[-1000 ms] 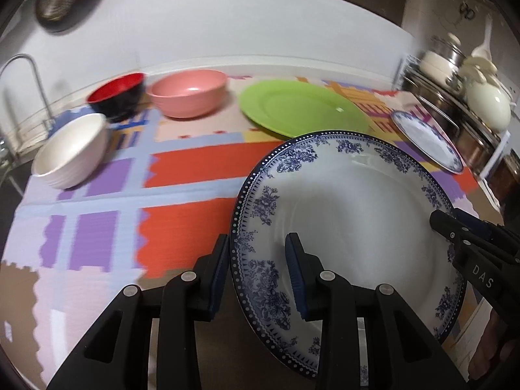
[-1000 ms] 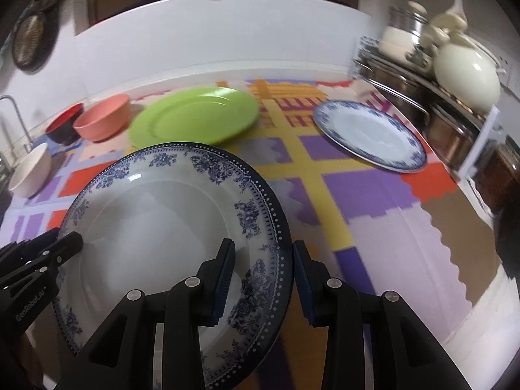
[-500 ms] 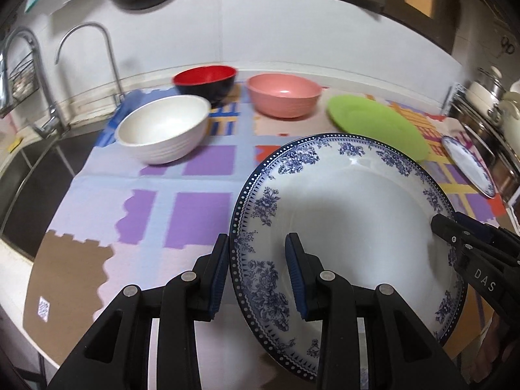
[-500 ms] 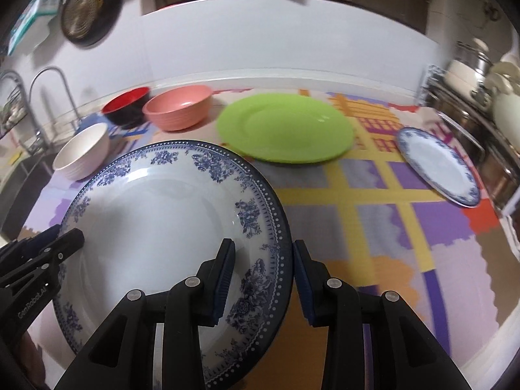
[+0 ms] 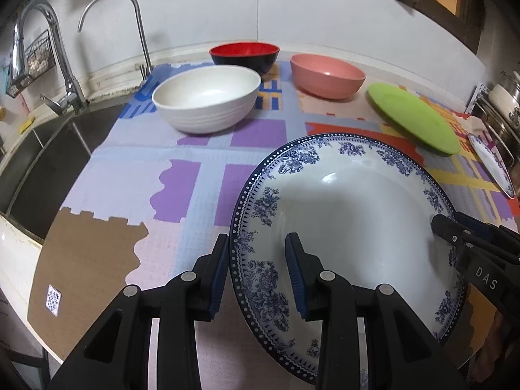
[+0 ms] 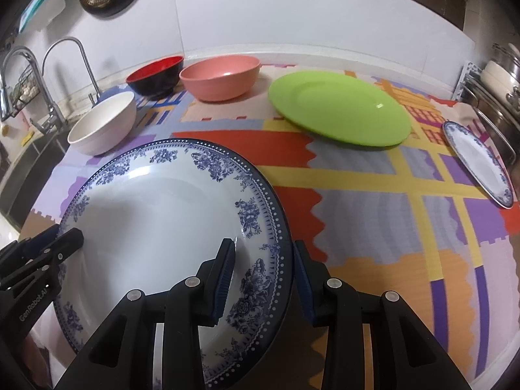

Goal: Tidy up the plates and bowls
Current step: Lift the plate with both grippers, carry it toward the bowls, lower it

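A large white plate with a blue floral rim (image 5: 351,214) (image 6: 156,214) is held tilted above the colourful mat. My left gripper (image 5: 258,247) is shut on its left rim, and my right gripper (image 6: 264,250) is shut on its right rim. Each gripper's tip shows at the far rim in the other wrist view. Behind the plate stand a white bowl (image 5: 208,100) (image 6: 104,123), a red-and-black bowl (image 5: 243,53) (image 6: 156,74) and a pink bowl (image 5: 326,76) (image 6: 221,78). To the right lie a green plate (image 5: 412,117) (image 6: 341,110) and a smaller blue-rimmed plate (image 5: 490,162) (image 6: 477,159).
A patchwork mat (image 6: 373,214) covers the counter. A sink (image 5: 32,162) with two faucets (image 5: 65,65) lies at the left edge. Steel pots on a rack (image 6: 497,91) stand at the far right. A strainer hangs on the wall.
Both grippers have carried the large plate to the left, toward the sink end. The bowls now look nearer and the small blue plate lies farther right. The grip is unchanged.
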